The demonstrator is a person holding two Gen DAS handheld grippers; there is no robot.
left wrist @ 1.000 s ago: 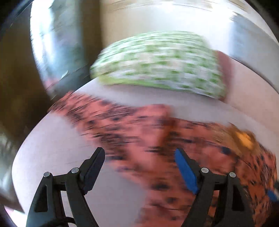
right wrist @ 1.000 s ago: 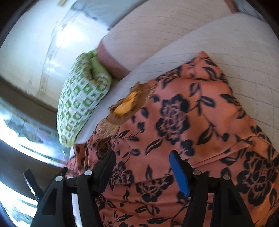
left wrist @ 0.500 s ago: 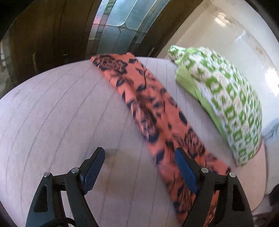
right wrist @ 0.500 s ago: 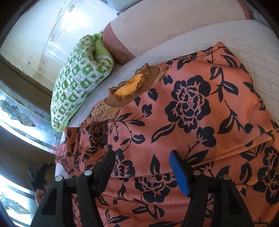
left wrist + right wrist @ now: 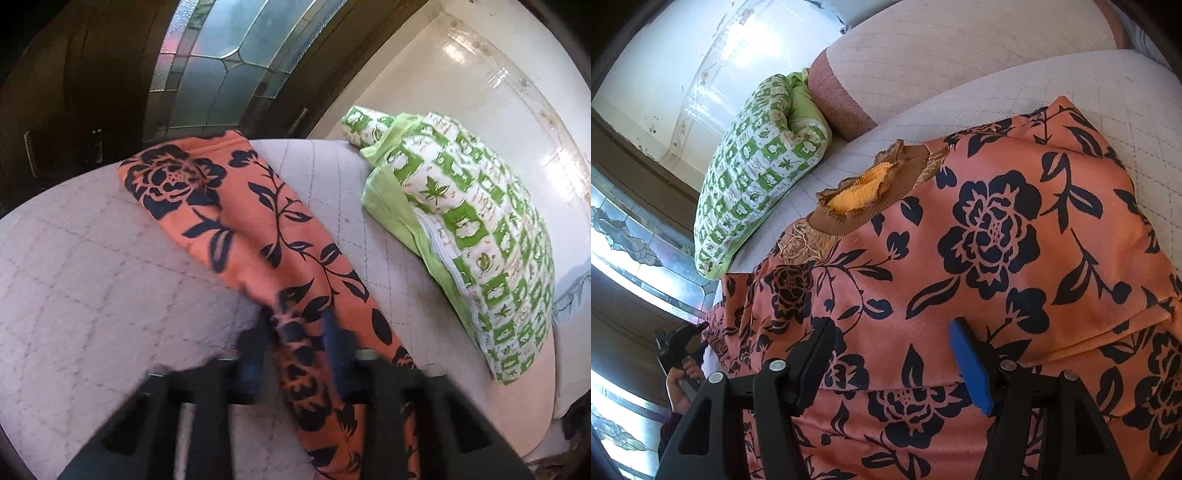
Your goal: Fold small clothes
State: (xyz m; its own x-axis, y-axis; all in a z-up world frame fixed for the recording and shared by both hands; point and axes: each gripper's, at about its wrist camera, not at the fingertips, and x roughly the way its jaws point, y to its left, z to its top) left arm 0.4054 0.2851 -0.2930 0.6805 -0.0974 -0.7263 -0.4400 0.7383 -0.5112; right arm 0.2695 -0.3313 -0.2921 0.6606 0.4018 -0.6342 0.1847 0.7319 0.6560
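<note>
now gripping step: left gripper [image 5: 295, 332] just closed, pinching the sleeve [image 5: 236, 206] of the orange floral top [image 5: 990, 236], spread flat on the quilted cushion [image 5: 92, 280]; right gripper [image 5: 890, 354] open, hovering over the body, holding nothing. next, probably: lift sleeve, carry across onto body, keep pinch firm

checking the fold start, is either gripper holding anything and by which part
The left gripper has just closed on the orange floral garment, pinching its sleeve partway along. The right gripper is open over the garment, holding nothing.
</note>
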